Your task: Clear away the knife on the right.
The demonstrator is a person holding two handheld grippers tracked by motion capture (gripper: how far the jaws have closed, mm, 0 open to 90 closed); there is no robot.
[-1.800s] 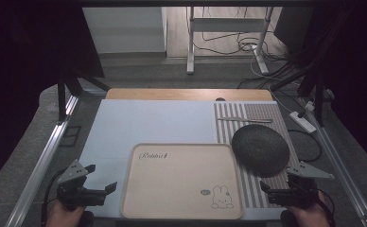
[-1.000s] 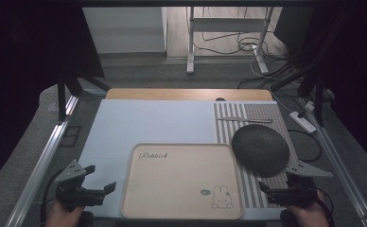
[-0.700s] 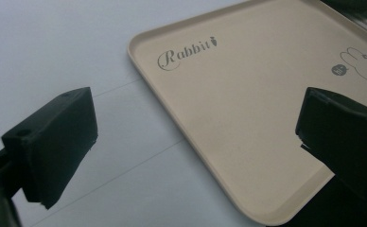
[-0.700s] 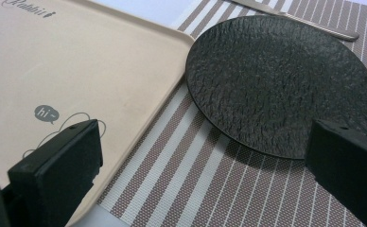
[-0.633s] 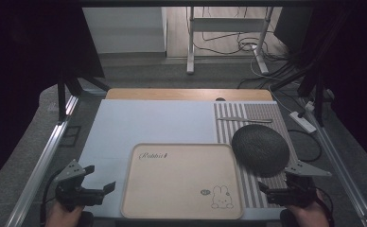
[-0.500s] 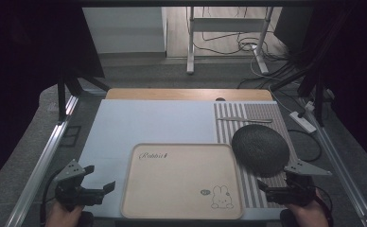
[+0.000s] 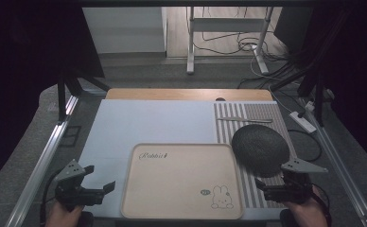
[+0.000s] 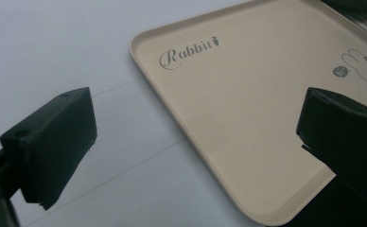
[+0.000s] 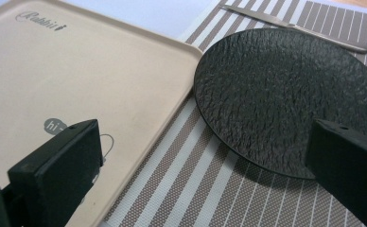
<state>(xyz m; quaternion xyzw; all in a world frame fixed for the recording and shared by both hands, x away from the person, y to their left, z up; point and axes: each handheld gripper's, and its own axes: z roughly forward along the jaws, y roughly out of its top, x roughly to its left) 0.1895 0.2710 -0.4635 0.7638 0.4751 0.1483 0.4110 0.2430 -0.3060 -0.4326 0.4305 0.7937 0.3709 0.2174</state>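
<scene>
A beige tray (image 7: 181, 182) with the word "Rabbit" and a small rabbit drawing lies flat at the table's front centre. My left gripper (image 7: 100, 178) hovers just left of it, open, with the tray's left rim (image 8: 172, 116) between the jaws in the left gripper view and nothing gripped. A black textured round plate (image 7: 259, 149) rests on the striped placemat (image 7: 266, 111), touching the tray's right rim. My right gripper (image 7: 266, 189) is open near the front right, with the tray edge (image 9: 179, 80) and the plate (image 9: 290, 90) ahead of it.
A metal knife (image 7: 245, 119) lies across the placemat behind the plate, also seen as the knife (image 9: 295, 28) in the right gripper view. A pale mat (image 7: 148, 120) covers the table's left and middle. Metal rails run along both table sides.
Hardly anything differs. The left gripper has drifted slightly toward the front edge, and the right gripper, tray and plate have stayed put.
</scene>
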